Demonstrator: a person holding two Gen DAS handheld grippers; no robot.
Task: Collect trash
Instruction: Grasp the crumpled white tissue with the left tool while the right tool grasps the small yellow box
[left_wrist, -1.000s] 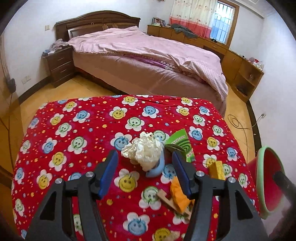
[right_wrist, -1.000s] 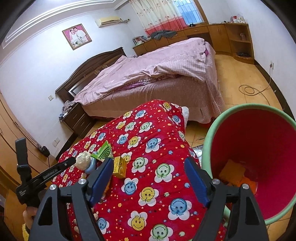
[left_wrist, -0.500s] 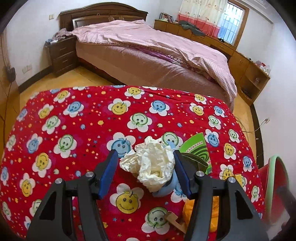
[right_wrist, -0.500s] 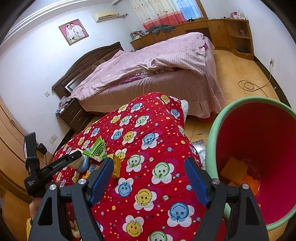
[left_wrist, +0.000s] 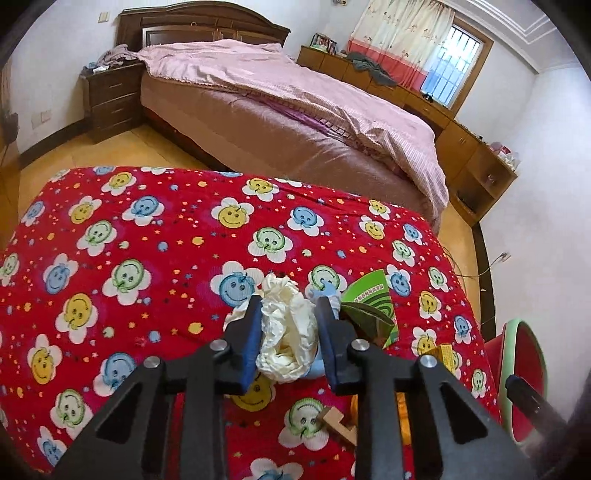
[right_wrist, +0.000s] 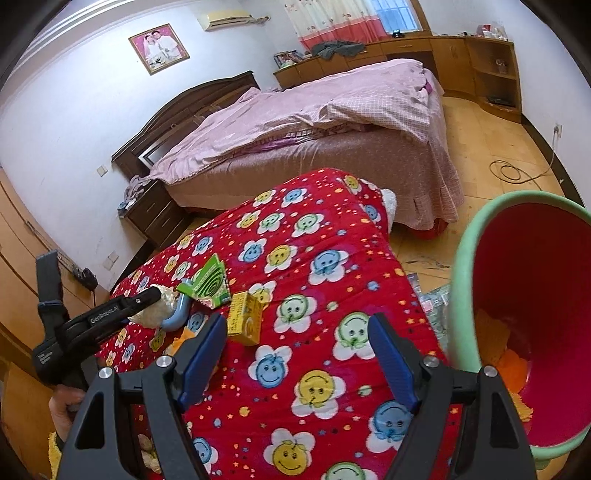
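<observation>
A crumpled cream paper wad (left_wrist: 286, 328) sits on the red flower-print cloth (left_wrist: 147, 258). My left gripper (left_wrist: 290, 306) is shut on it, one blue pad on each side. It also shows in the right wrist view (right_wrist: 157, 306), where the left gripper (right_wrist: 147, 295) reaches in from the left. A light blue hook (right_wrist: 181, 314), a green carton (right_wrist: 210, 280), a yellow box (right_wrist: 245, 323) and orange scraps (left_wrist: 402, 417) lie close by. My right gripper (right_wrist: 297, 332) is open and empty above the cloth, next to the red bin with a green rim (right_wrist: 465, 280).
A small wooden piece (left_wrist: 336, 424) lies near the left gripper's base. The bin (left_wrist: 513, 354) stands off the cloth's right edge and holds orange scraps (right_wrist: 513, 369). A large bed with pink covers (left_wrist: 295, 110) stands beyond the cloth, with wooden cabinets along the far wall.
My left gripper moved forward around the paper wad and closed on it. The right gripper stayed open and shifted only slightly.
</observation>
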